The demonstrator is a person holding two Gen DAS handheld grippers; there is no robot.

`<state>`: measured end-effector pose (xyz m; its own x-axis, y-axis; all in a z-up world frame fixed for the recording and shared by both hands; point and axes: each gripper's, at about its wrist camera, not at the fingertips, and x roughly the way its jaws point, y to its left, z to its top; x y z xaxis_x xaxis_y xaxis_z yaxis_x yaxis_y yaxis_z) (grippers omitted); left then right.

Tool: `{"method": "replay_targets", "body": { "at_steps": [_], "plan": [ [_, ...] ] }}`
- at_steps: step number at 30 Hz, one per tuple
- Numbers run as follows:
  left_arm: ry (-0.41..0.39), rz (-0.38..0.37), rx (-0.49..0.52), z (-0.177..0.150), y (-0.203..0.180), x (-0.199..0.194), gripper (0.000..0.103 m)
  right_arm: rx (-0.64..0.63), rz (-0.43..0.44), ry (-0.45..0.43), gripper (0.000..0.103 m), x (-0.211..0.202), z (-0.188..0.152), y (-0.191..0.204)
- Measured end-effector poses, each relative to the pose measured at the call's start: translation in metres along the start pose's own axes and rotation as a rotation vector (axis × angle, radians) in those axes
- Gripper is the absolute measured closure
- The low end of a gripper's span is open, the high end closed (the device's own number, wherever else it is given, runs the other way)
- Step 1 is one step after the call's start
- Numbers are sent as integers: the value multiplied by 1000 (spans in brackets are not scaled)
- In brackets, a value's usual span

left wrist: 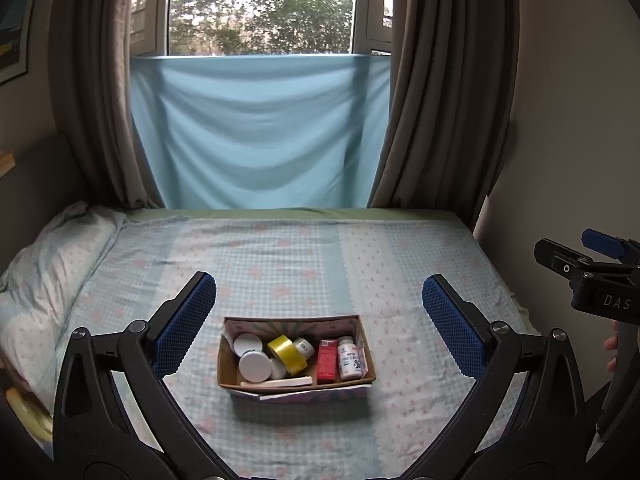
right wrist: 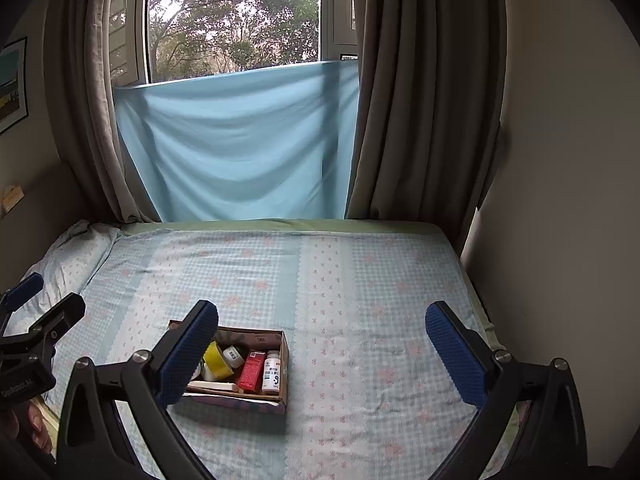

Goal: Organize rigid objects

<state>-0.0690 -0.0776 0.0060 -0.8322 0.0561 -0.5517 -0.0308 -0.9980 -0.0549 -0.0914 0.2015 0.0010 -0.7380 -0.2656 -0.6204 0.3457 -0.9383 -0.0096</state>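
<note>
A small cardboard box (left wrist: 297,386) sits on the bed. It holds white jars (left wrist: 255,366), a yellow tape roll (left wrist: 286,354), a red carton (left wrist: 327,361), a white pill bottle (left wrist: 349,358) and a flat white stick (left wrist: 280,383). My left gripper (left wrist: 319,300) is open and empty, held above and in front of the box. My right gripper (right wrist: 322,328) is open and empty, to the right of the box (right wrist: 280,398). The red carton (right wrist: 252,372), the pill bottle (right wrist: 272,372) and the tape roll (right wrist: 218,360) also show in the right wrist view; its left finger hides the jars.
The bed (left wrist: 320,248) has a blue checked sheet with pink flowers. A pillow (left wrist: 52,264) lies at the left. A light blue cloth (left wrist: 260,128) hangs under the window between grey curtains (left wrist: 440,100). A wall runs along the right side (right wrist: 560,240).
</note>
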Motion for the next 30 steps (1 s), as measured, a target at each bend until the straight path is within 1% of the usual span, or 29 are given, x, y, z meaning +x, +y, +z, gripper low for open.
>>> {"method": "replay_targets", "body": {
  "at_steps": [19, 30],
  "plan": [
    [-4, -32, 9, 1, -3, -2, 0, 23, -15, -11, 0, -5, 0, -5],
    [-13, -21, 8, -2, -3, -6, 0, 28, -15, -20, 0, -6, 1, -7]
  ]
}}
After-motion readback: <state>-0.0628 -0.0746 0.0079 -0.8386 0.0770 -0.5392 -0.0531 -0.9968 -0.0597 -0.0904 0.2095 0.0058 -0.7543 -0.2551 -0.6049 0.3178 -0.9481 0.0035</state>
